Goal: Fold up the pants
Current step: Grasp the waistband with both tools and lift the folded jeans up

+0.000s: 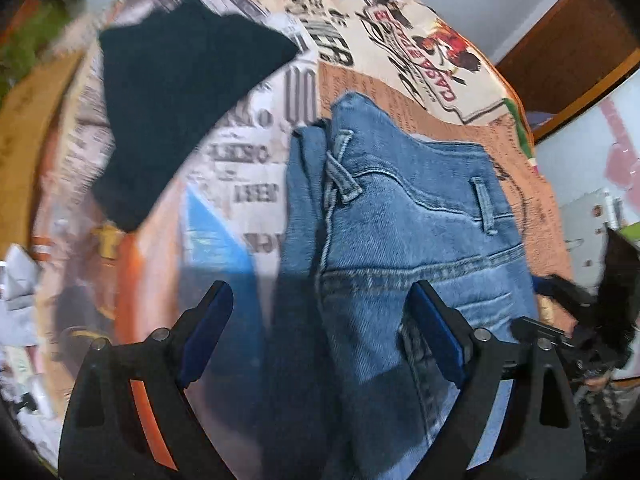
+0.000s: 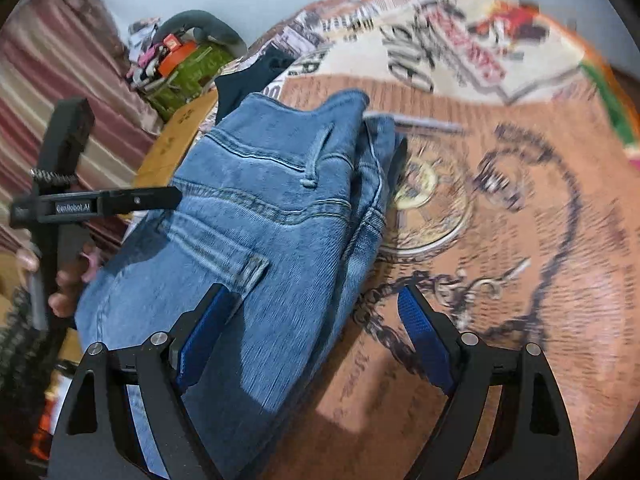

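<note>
Blue denim pants lie on a table with a printed newspaper-style cloth, waistband and belt loops toward the far side, back pocket up. They also show in the right wrist view. My left gripper is open and empty, hovering over the pants' near left part. My right gripper is open and empty, its fingers straddling the pants' right edge. The left gripper's body shows at the left of the right wrist view, held by a hand.
A dark navy garment lies on the table cloth at the far left. A round glass dish sits just right of the pants. Cluttered items and a striped curtain stand beyond the table's left edge.
</note>
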Demonstrator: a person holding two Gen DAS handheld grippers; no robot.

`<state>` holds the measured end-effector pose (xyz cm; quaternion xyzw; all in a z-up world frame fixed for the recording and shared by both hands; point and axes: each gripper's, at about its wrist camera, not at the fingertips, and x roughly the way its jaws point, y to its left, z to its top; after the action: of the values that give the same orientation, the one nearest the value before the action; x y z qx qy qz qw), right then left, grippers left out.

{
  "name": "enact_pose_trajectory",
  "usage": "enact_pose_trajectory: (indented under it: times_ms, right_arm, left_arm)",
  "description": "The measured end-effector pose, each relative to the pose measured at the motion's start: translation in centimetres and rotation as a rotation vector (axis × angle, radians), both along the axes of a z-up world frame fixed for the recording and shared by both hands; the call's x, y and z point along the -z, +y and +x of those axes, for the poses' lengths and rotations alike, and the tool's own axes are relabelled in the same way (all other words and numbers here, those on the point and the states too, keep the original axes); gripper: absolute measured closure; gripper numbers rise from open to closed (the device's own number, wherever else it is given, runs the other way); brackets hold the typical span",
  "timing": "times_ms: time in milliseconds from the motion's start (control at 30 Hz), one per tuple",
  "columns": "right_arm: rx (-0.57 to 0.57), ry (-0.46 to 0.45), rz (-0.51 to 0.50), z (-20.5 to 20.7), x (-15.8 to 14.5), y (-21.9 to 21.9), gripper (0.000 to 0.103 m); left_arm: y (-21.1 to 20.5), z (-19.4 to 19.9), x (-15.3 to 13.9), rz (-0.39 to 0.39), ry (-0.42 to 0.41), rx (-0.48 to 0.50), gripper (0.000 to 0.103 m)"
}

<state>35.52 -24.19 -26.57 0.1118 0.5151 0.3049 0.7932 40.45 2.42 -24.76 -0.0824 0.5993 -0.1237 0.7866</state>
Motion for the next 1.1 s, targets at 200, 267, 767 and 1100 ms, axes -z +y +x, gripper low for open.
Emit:
enact_pose_trajectory:
  times_ms: [200,267,767,1100]
  right_arm:
    - [-0.033,0.072,0.11,2.2,1.7,0.3,0.018]
    - [-0.03,0.085,0.128,2.9,2.0,0.9,0.019]
    - [-0.034,0.052,0.125,3.1,-1.7,2.1,0.083]
    - [-0.056,-0.285,0.144,2.8,-13.4,5.7,0.084]
  left_arm:
    - [0.4,1.7,1.5,-0.095,0.069,0.038,0.006]
    - [0.3,2.1,1.9,-0.125,0.082,0.048,0.006]
    - [-2.1,-0.6,-2.8,-0.075,-0.083,0.148,0.059]
    - [2.0,-3.7,-14.7,-0.005,-0.441,0.041,0.066]
